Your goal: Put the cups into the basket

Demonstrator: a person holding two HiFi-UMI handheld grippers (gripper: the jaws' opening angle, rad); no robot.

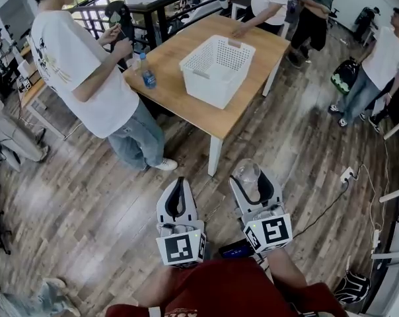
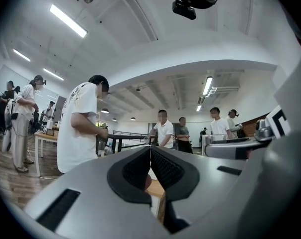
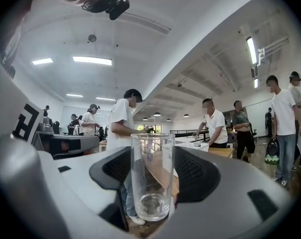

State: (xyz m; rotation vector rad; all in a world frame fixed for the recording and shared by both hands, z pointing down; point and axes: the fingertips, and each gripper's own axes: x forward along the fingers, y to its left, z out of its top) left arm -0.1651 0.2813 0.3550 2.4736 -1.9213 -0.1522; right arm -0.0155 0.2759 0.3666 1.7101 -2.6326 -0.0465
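The right gripper (image 1: 254, 177) was clenched on a clear glass cup (image 3: 151, 176), which stood upright between its dark pads (one pad against each side of the glass, the mouth of the cup above them). Beside it, the left gripper (image 1: 180, 182) was clenched on nothing, its two pads meeting tip to tip. Both grippers pointed level and side by side over the wooden floor (image 1: 94, 203), short of the counter (image 1: 180, 94). On that counter sat the white latticed basket (image 1: 209, 88), well apart from the held cup, with its open top facing up. Near the counter's left edge stood a small bottle (image 1: 147, 75) with a blue label, apart from the basket. A person (image 1: 74, 65) in a white T-shirt and jeans stood just beside that edge, hands raised in front of the chest.
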